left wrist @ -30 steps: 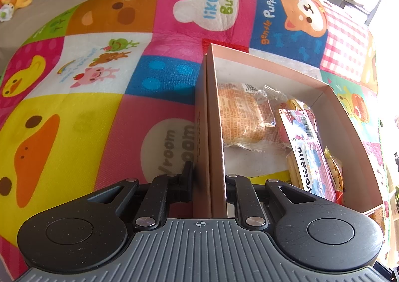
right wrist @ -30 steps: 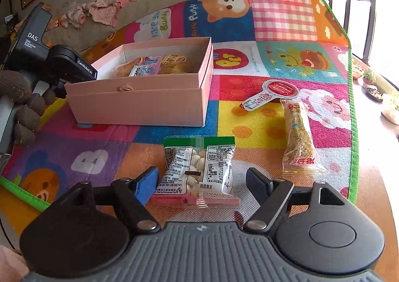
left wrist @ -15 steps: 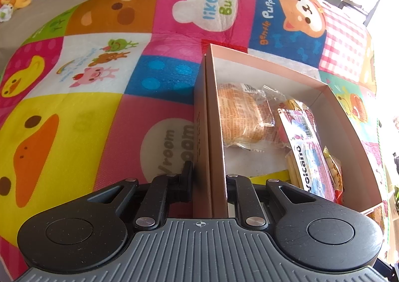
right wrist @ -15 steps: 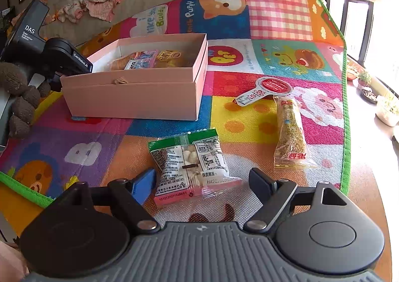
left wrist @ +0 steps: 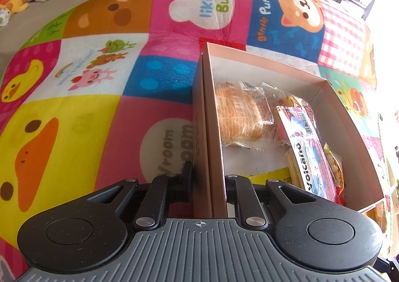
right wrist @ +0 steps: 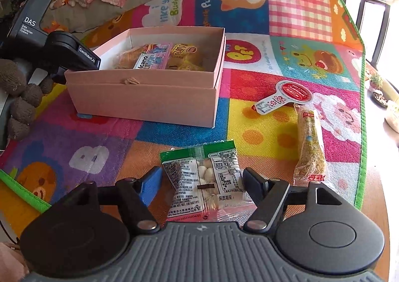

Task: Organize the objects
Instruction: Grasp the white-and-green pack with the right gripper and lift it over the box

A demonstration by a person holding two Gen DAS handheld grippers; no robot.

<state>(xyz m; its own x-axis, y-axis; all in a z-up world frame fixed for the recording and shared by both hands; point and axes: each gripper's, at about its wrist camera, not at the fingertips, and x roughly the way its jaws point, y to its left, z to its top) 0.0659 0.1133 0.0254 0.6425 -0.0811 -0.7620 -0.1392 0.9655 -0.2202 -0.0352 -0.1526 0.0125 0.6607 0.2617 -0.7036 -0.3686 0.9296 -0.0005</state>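
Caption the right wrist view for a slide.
Right gripper, fingers closing around a green-topped snack packet on the play mat, pink box waiting behind.

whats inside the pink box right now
The pink box holds wrapped snacks: an orange bread-like pack, a pink "Volcano" packet and a yellow packet. Whatever lies beneath them, and part of the box floor, is covered.

The pink box (left wrist: 214,132) wall hides the left gripper (left wrist: 208,179) pads. The Volcano packet (left wrist: 309,147) covers the snacks beneath it. The right gripper (right wrist: 200,183) body cuts off the nut packet (right wrist: 204,177) near end; its small print stays unreadable.
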